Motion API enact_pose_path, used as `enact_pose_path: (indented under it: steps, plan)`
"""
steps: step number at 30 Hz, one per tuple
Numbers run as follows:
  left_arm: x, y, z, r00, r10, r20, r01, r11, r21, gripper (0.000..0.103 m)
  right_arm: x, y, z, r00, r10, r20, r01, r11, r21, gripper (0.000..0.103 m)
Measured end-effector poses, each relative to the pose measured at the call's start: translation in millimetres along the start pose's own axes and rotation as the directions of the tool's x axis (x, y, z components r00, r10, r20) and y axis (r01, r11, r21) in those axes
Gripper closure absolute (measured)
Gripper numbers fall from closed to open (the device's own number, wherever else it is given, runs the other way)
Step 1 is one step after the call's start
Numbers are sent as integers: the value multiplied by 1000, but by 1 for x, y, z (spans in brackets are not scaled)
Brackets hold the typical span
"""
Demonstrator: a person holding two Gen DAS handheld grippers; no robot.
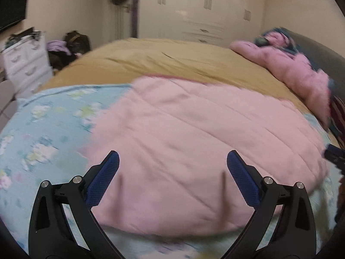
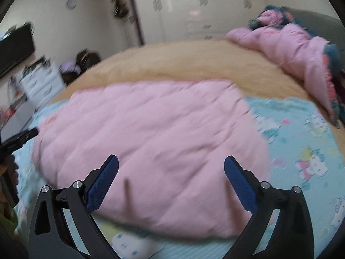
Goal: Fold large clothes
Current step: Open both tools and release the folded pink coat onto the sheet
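Both tongs gape empty — the left gripper (image 1: pixel 172 164) and right gripper (image 2: pixel 171 164) each hover above the near edge of the pink quilt (image 1: pixel 194 133), gripping nothing, probably because the fold is laid. That quilt lies folded flat on the blue sheet (image 1: pixel 43 129), filling the middle of both views. Beyond, at twelve o'clock, runs a tan blanket (image 1: pixel 161 60); at two o'clock, a pink jacket (image 2: pixel 291 49) waits — likely next.

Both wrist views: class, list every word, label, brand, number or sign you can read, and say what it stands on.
None can be read.
Wall clock: face too small and blurred for numerals.
Light blue sheet: cartoon prints only, no lettering shows.
Pink quilted garment: no label visible.
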State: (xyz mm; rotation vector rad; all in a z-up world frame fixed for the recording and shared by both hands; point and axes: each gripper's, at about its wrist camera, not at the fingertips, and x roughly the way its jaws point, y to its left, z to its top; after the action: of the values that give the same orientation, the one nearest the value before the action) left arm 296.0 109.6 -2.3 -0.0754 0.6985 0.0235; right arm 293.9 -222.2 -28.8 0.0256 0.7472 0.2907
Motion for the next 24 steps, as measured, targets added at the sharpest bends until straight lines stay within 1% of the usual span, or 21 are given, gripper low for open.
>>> enact_pose_path:
  steps: [1,2,3,4,5,7,9,11,15,18,20,24]
  plan:
    - [3,-11,-4,1000,-4,-13,4,1000,16,10,3,5,-2,1000,11,-14,-11,1000,-13,5]
    - [7,-20,-7,1000,-8,-27,9,999,34,10,13,12,-6,998,18,-67,-21,999,-37,5]
    - [14,-26,-9,999,-4,-52,7,999,54,10,25,15,-10,993,-9,-119,2,998,-62,4]
    - [26,-33,-13,995,20,-97,-13,997,78,9,32,19,-16,990,-29,-139,18,997,-75,4]
    - [36,-38,-19,991,46,-125,-33,994,100,9,39,19,-20,988,-34,-150,24,997,-67,4]
    - [48,-40,-26,989,50,-141,-36,995,97,8,48,17,-26,988,-21,-156,14,999,-43,4]
    - [58,-35,-30,989,24,-149,-13,997,72,8,56,13,-31,988,-7,-152,3,1000,-31,4]
    - [58,-35,-33,989,23,-146,-14,998,67,8,60,12,-34,990,-10,-137,6,999,-32,4]
    - [41,-31,-32,992,13,-126,-9,999,35,9,50,11,-29,992,-6,-124,4,1000,-13,4]
    - [19,-30,-28,995,4,-97,-2,1000,23,9,28,8,-27,998,6,-63,-5,1000,10,4]
    - [4,-30,-27,997,-4,-72,6,1000,26,9,10,9,-27,999,36,-31,-36,999,20,4]
    - [-19,-30,-24,999,-13,-36,14,1000,27,9,-25,14,-22,998,62,25,-61,998,-6,4]
